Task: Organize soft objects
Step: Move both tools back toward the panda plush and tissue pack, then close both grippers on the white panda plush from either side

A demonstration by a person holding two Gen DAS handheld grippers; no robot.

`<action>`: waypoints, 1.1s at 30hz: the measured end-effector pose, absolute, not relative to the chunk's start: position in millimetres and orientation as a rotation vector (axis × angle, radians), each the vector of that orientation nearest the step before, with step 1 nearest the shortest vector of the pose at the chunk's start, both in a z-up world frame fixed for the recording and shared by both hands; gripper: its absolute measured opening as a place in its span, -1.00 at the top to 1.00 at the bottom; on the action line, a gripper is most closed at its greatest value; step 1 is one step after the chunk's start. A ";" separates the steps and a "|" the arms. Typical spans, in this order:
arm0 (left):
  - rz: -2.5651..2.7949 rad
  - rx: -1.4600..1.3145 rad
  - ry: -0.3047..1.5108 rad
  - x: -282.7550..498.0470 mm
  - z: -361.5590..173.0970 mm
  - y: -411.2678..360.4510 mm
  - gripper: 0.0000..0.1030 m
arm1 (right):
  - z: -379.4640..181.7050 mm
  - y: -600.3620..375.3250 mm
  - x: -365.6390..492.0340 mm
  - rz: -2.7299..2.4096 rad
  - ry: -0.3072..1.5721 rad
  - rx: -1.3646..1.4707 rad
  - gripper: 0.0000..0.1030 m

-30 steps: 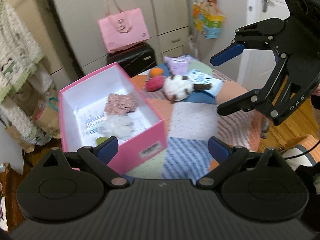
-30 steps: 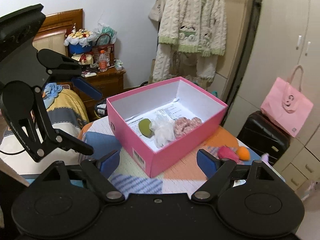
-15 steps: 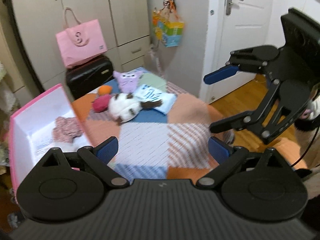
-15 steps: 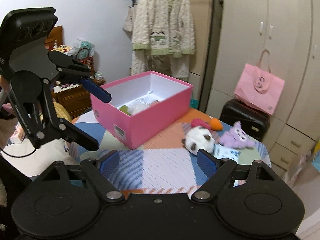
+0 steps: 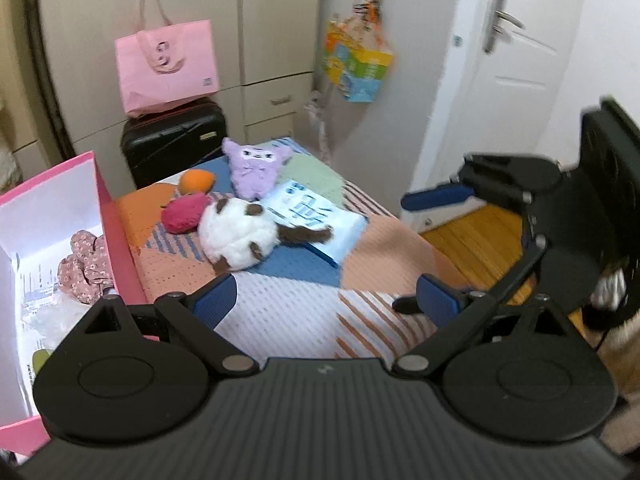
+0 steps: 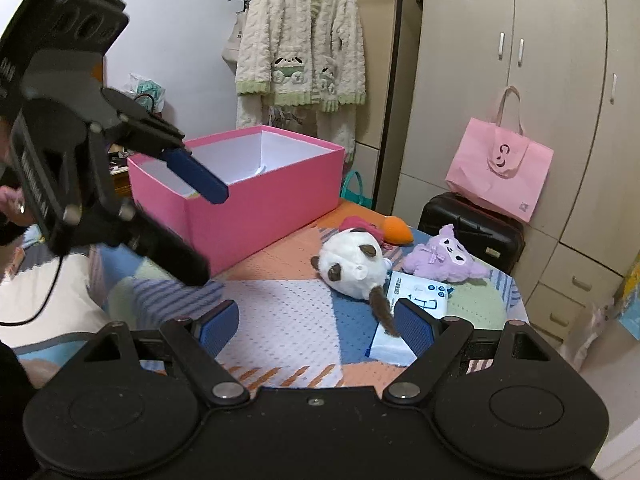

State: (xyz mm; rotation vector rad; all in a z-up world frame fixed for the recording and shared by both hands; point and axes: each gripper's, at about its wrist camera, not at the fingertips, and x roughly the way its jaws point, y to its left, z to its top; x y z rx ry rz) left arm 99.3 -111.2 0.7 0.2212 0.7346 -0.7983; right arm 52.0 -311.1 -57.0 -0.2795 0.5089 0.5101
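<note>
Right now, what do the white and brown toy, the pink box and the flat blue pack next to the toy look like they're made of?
White and brown toy: plush, matte and fuzzy, with a fluffy outline; probably soft stuffing.
Pink box: looks like stiff cardboard, smooth matte pink outside, white inside, with crisp straight edges.
Flat blue pack: seemingly thin plastic film, slightly glossy, printed; possibly tissues, but that is unclear.

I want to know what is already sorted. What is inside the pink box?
In the left wrist view, the pink box holds a floral fabric piece, something white and fluffy, a green item and printed paper. The left gripper hides the near part.
</note>
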 end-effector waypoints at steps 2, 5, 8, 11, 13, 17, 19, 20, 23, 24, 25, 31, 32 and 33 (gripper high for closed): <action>-0.763 0.191 0.717 109.6 -6.8 -114.0 -0.89 | -68.7 -310.9 62.4 0.506 0.490 -0.294 -0.71; -0.722 0.183 0.682 121.5 -17.9 -119.9 -0.89 | -82.6 -309.1 77.7 0.525 0.470 -0.305 -0.71; -0.707 0.165 0.687 136.2 -30.5 -126.0 -0.86 | -92.7 -307.9 92.4 0.560 0.454 -0.305 -0.71; -0.702 0.132 0.708 152.8 -42.6 -132.0 -0.86 | -98.7 -305.1 107.1 0.561 0.425 -0.338 -0.71; -0.666 0.143 0.684 160.1 -49.3 -137.7 -0.85 | -103.3 -300.9 116.6 0.578 0.417 -0.382 -0.70; -0.621 0.105 0.697 177.3 -61.7 -144.1 -0.84 | -111.6 -293.1 138.3 0.578 0.429 -0.426 -0.70; -0.610 0.048 0.738 188.2 -68.6 -143.8 -0.84 | -114.5 -294.2 153.6 0.543 0.453 -0.382 -0.70; -0.598 0.019 0.757 194.2 -72.1 -143.4 -0.84 | -115.9 -295.3 160.8 0.531 0.465 -0.358 -0.70; -0.574 -0.045 0.784 206.3 -81.1 -141.9 -0.83 | -120.4 -295.0 177.2 0.534 0.495 -0.339 -0.70; -0.565 -0.056 0.787 210.3 -84.1 -141.7 -0.83 | -121.6 -293.6 179.8 0.540 0.501 -0.348 -0.69; -0.557 -0.058 0.785 211.8 -85.9 -141.9 -0.83 | -122.4 -291.7 182.0 0.551 0.507 -0.358 -0.67; -0.513 -0.042 0.756 215.2 -92.5 -144.5 -0.76 | -128.8 -286.6 200.4 0.592 0.566 -0.343 -0.56; -0.512 -0.039 0.753 216.1 -93.2 -144.6 -0.76 | -130.5 -286.7 204.1 0.592 0.580 -0.333 -0.54; -0.508 -0.034 0.751 216.6 -94.0 -145.4 -0.76 | -131.8 -287.3 206.6 0.589 0.585 -0.325 -0.54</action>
